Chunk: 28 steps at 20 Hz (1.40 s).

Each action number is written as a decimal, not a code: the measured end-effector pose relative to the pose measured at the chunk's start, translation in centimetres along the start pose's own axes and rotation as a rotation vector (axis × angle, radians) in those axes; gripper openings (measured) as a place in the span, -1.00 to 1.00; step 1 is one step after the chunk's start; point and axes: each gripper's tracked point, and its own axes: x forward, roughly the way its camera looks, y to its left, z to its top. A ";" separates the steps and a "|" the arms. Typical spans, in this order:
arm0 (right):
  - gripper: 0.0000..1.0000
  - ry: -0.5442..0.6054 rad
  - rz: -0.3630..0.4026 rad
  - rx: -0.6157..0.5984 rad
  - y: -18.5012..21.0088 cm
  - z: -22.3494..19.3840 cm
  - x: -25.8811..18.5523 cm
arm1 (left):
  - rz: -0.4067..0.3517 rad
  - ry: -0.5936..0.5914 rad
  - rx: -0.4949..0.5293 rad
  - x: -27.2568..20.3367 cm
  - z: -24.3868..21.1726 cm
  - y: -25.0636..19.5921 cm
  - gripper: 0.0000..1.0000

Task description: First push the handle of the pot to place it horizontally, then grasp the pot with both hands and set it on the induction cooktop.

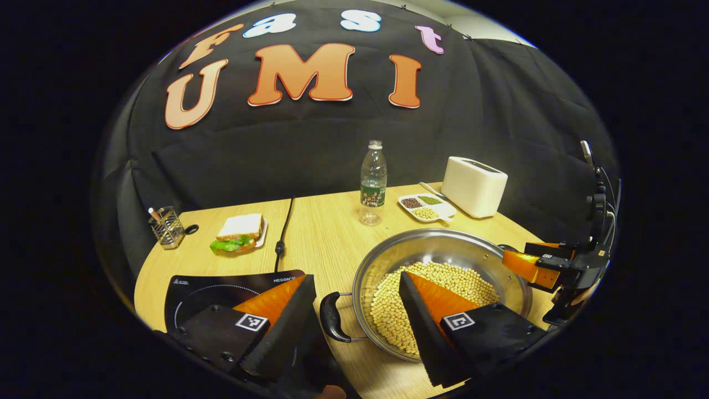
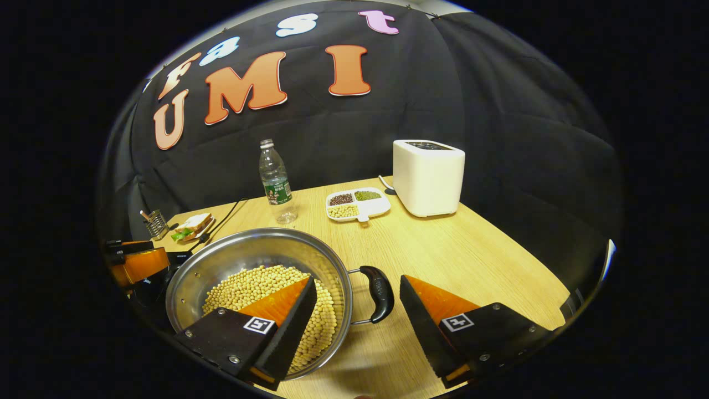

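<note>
both grippers wide open, each straddling a pot handle

left gripper (image 1: 357, 324) brackets the left handle (image 1: 332, 316), right gripper (image 2: 357, 310) the right handle (image 2: 379, 293) — neither holds anything. pot (image 1: 443, 244) sits just right of the induction cooktop (image 1: 194, 291); uneven grips could tip it, spilling soybeans (image 1: 443, 277).

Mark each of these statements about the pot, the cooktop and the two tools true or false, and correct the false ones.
1. The pot holds yellow beans. True.
2. The pot sits on the induction cooktop. False: it rests on the table beside it.
3. The left tool straddles the pot's left handle, open. True.
4. The right tool is shut on the right handle. False: it is open around it.
5. The toaster is black. False: it is white.
</note>
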 end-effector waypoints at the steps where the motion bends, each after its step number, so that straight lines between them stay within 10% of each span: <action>1: 0.88 0.005 -0.006 0.000 -0.2 -0.2 0.4 | 0.003 0.016 0.004 0.5 -0.4 0.2 0.99; 16: 0.83 0.077 0.003 -0.002 0.7 -2.2 3.8 | 0.027 0.204 -0.026 3.7 -5.3 1.1 0.91; 18: 0.59 0.081 0.000 -0.009 0.5 -2.1 4.0 | 0.037 0.210 -0.012 3.3 -5.2 1.5 0.38; 23: 0.05 0.106 0.082 0.075 0.8 -2.3 3.6 | 0.050 0.228 -0.038 3.8 -5.3 1.1 0.11; 28: 0.00 0.112 0.094 0.126 0.9 -2.5 2.8 | 0.057 0.256 -0.032 3.4 -5.2 1.0 0.05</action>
